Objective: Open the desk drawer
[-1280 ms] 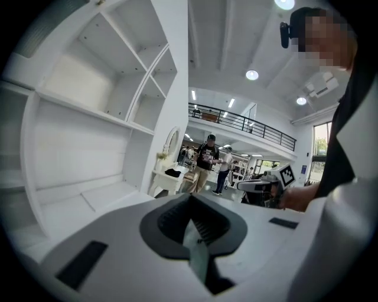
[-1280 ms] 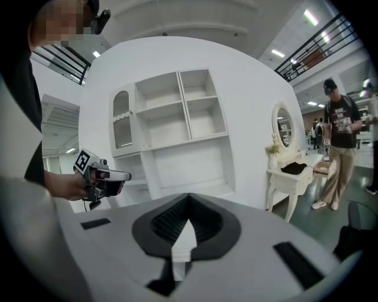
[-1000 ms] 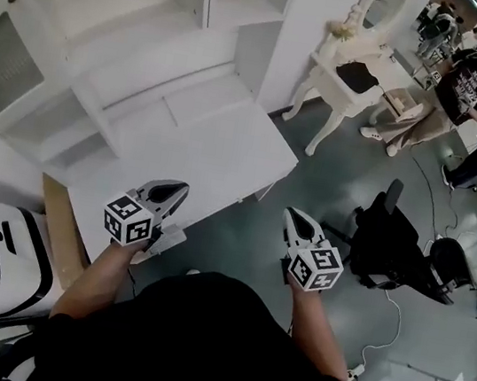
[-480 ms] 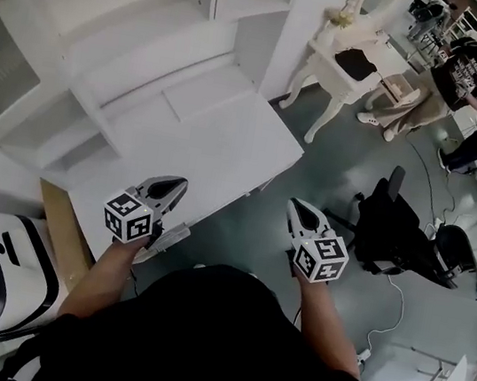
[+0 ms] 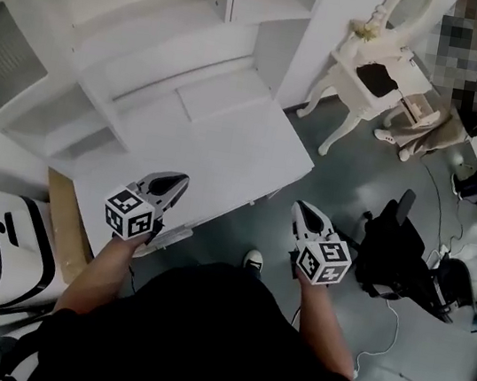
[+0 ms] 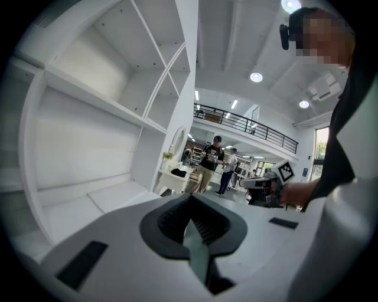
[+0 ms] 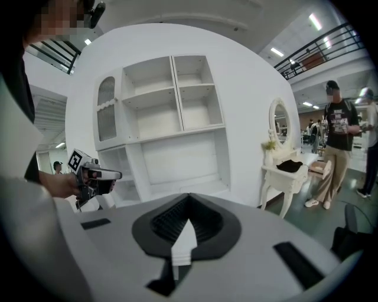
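**At the white desk:** You stand at the front edge of the desk (image 5: pixel 227 152) with a gripper in each hand, both pointing up-frame toward the shelf unit (image 5: pixel 154 46) at its back.

The left gripper (image 5: pixel 168 187) has its jaws closed tip to tip with nothing between them, as the left gripper view shows. The right gripper (image 5: pixel 303 213) is likewise fully closed and empty in the right gripper view.

The drawer itself shows in none of the 3 views. Judging by the task, it sits beneath the desktop, behind the front edge (image 5: pixel 238 196), hidden from the head view by the overhanging top. That edge runs diagonally from lower left to upper right in the head view, so the drawer front probably lies along the same line, below and just ahead of your hands.

The left gripper is the nearer of the 2. Its tip hangs over the desktop right at the front edge, while the right gripper hovers over the grey floor (image 5: pixel 347 184), apart from the edge and short of the desk's right corner.

No handle or knob can be made out from here, so its look and grip point remain unknown. All that shows is plain, glossy white panels.
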